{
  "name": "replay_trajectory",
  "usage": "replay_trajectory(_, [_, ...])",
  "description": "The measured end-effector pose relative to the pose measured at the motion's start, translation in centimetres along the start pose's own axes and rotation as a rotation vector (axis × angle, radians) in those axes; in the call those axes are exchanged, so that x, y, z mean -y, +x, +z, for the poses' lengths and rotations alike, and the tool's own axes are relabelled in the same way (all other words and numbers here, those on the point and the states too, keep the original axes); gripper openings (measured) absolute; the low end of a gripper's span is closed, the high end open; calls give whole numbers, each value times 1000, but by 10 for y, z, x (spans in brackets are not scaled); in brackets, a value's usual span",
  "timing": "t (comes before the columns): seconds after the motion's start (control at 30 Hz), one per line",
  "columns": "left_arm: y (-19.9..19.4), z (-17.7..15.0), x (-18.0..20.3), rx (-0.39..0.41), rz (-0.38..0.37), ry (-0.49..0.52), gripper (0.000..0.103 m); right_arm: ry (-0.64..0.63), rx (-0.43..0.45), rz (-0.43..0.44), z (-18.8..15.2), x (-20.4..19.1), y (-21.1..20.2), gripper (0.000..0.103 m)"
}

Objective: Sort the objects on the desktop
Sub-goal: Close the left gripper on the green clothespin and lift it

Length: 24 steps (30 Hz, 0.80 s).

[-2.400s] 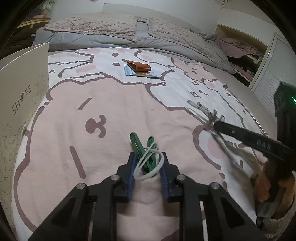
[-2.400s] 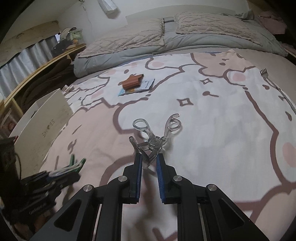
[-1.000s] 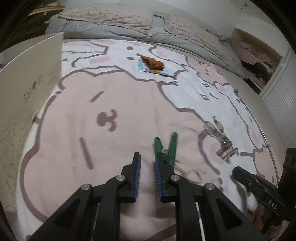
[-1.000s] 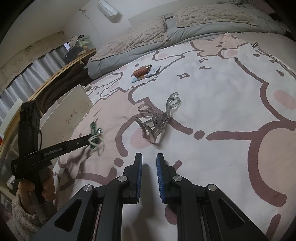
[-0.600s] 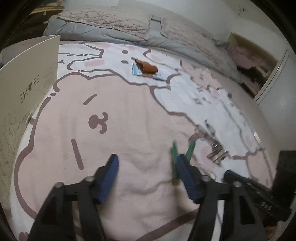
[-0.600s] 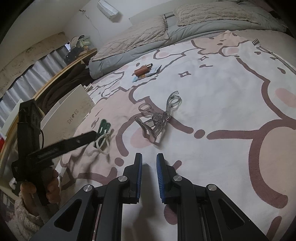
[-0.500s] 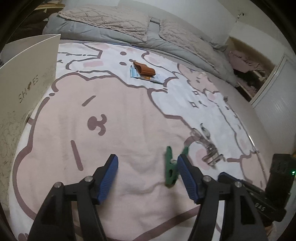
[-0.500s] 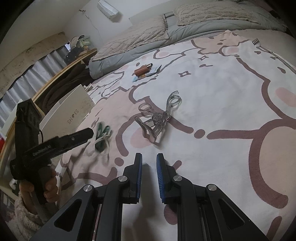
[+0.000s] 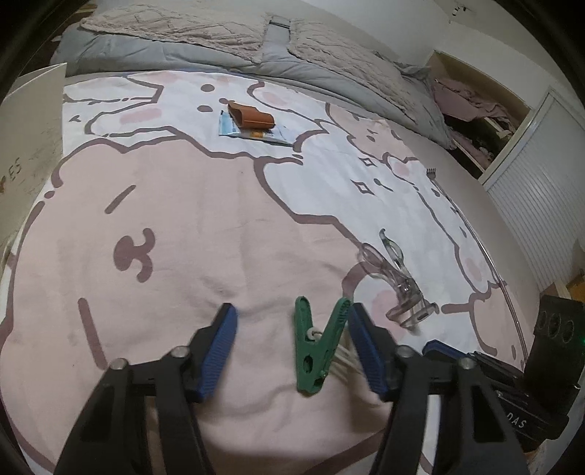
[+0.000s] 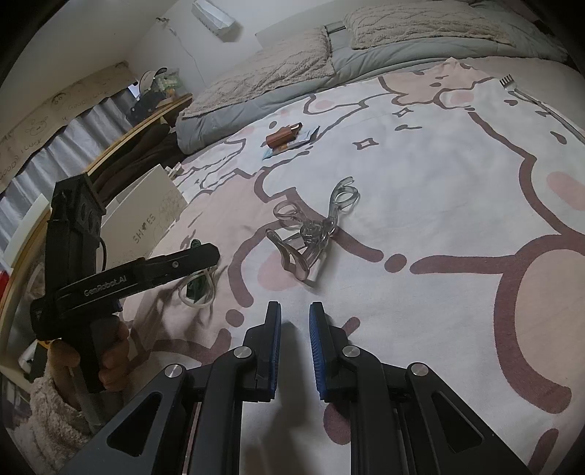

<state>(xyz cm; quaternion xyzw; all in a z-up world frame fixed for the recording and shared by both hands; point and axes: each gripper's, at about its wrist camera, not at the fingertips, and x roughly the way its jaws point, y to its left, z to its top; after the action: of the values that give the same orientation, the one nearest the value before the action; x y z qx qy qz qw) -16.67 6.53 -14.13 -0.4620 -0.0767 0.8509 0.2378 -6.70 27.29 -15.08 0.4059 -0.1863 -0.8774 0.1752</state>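
Observation:
A green clothespin (image 9: 316, 347) with a white cord looped on it lies on the pink cartoon blanket, between the wide-open jaws of my left gripper (image 9: 292, 323), near the right finger. It also shows in the right wrist view (image 10: 197, 285), partly hidden behind the left gripper's finger. A clear plastic eyelash curler (image 9: 398, 277) lies just right of it, and ahead of my right gripper (image 10: 294, 318) in the right wrist view (image 10: 314, 230). The right gripper is empty, jaws a narrow gap apart. A brown leather pouch (image 9: 250, 116) rests on a blue packet farther back.
A white shoebox (image 9: 25, 146) stands at the left edge of the bed. A thin rod with a small comb end (image 9: 431, 171) lies along the right side. Grey duvet and pillows (image 9: 204, 33) lie at the back. A white slatted cabinet (image 9: 537, 204) stands at right.
My left gripper has opened wide and let go of the green clothespin, which now lies on the blanket. My right gripper let go of the eyelash curler earlier and drew back.

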Motion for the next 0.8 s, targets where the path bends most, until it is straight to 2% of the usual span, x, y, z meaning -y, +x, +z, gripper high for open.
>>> replay_trajectory(0.07, [2, -1, 4, -10, 9, 22, 40, -2, -1, -1, 0, 0, 1, 17])
replay_trajectory(0.1, [3, -2, 5, -9, 12, 31, 38, -1, -2, 0, -1, 0, 1, 17])
replay_trajectory(0.17, [2, -4, 9, -9, 11, 52, 22, 0, -2, 0, -1, 0, 1, 17])
replay_trajectory(0.4, [-5, -12, 16, 2, 49, 86, 19, -1, -4, -2, 0, 0, 1, 17])
replay_trajectory(0.47, [-9, -15, 17, 4, 73, 100, 15, 1, -5, -4, 0, 0, 2, 17])
replay_trajectory(0.8, [-41, -33, 6, 52, 147, 133, 15, 2, -15, -12, 0, -1, 6, 17])
